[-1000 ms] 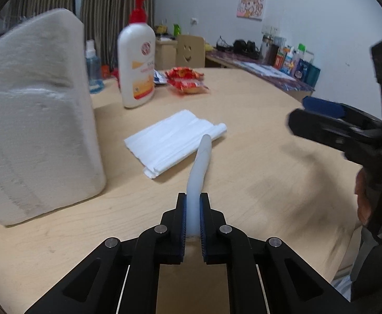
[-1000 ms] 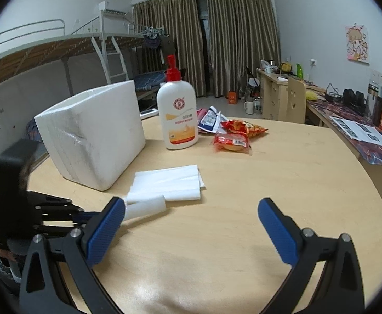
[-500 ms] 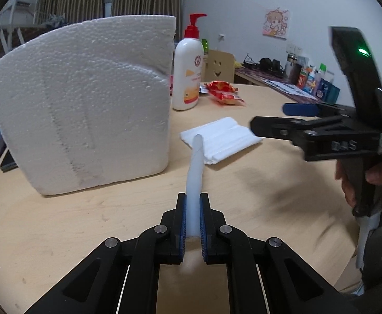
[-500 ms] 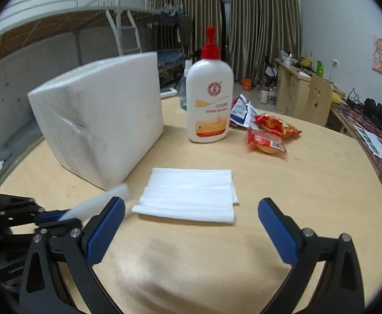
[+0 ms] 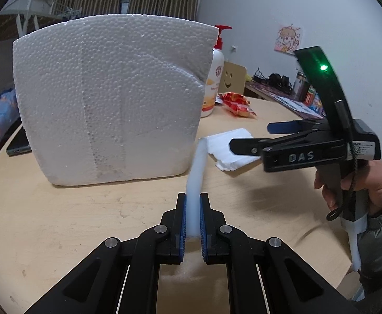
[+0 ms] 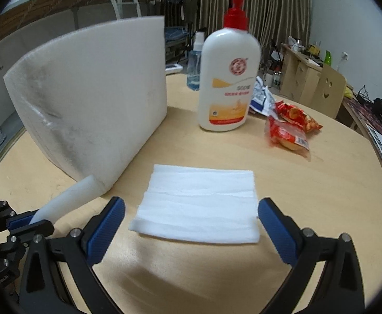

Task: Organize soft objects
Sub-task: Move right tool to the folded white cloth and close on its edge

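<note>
My left gripper (image 5: 193, 204) is shut on a thin white foam sheet (image 5: 196, 167) that sticks up and forward from the jaws; it also shows in the right wrist view (image 6: 68, 198). A big white styrofoam block (image 5: 107, 104) stands on the round wooden table (image 5: 60, 222), just ahead and left of the sheet. My right gripper (image 6: 191, 225) is open and empty, its jaws spread either side of the near edge of a flat stack of white foam sheets (image 6: 198, 206). The stack also shows in the left wrist view (image 5: 226, 146), partly behind my right gripper (image 5: 258, 138).
A white pump bottle with a red top (image 6: 228, 78) stands behind the stack. Red snack packets (image 6: 290, 125) lie to its right, a small blue spray bottle (image 6: 194, 65) behind. A dark flat device (image 5: 18, 144) lies left of the block.
My left gripper has swung left with the sheet, toward the styrofoam block. My right gripper has moved forward and down to the stack of sheets, still open.
</note>
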A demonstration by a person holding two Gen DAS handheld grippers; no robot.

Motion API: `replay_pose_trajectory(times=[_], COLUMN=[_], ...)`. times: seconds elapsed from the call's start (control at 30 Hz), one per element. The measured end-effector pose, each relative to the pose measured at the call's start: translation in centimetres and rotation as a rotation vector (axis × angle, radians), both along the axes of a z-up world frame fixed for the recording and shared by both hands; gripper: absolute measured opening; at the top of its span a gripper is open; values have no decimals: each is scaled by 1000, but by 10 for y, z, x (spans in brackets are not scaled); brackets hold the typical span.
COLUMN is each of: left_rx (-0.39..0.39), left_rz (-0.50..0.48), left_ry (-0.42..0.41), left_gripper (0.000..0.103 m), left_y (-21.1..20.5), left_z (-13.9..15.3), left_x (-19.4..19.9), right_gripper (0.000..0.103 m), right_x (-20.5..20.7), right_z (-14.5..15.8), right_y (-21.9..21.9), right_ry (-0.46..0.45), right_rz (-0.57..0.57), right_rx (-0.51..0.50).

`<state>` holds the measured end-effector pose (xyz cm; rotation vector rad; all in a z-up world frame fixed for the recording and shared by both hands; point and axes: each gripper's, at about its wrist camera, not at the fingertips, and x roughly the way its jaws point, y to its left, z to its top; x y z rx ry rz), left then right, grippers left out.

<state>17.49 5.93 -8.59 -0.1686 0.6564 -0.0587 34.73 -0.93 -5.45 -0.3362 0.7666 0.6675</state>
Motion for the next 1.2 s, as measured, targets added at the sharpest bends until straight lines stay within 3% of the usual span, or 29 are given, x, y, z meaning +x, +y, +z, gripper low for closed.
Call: replay_pose_trajectory(times=[0.17, 0.57, 1.07, 1.17, 1.2], left_rx=[-38, -50, -59, -66, -69], left_rz=[-4, -9, -11, -12, -10], left_ry=[-12, -23, -29, -30, -35], left_gripper=[9, 9, 10, 9, 10], left_y=[5, 15, 17, 20, 20], left_z=[1, 1, 3, 2, 3], left_x=[-3, -11, -13, -14, -15], right_gripper=[103, 103, 103, 90, 68], right_x=[5, 14, 17, 19, 16], right_z=[-10, -28, -30, -27, -24], right_y=[11, 16, 14, 14, 13], right_ry=[25, 78, 122, 114, 106], right_rz=[14, -7, -21, -12, -10], right_rx=[-47, -102, -93, -83, -76])
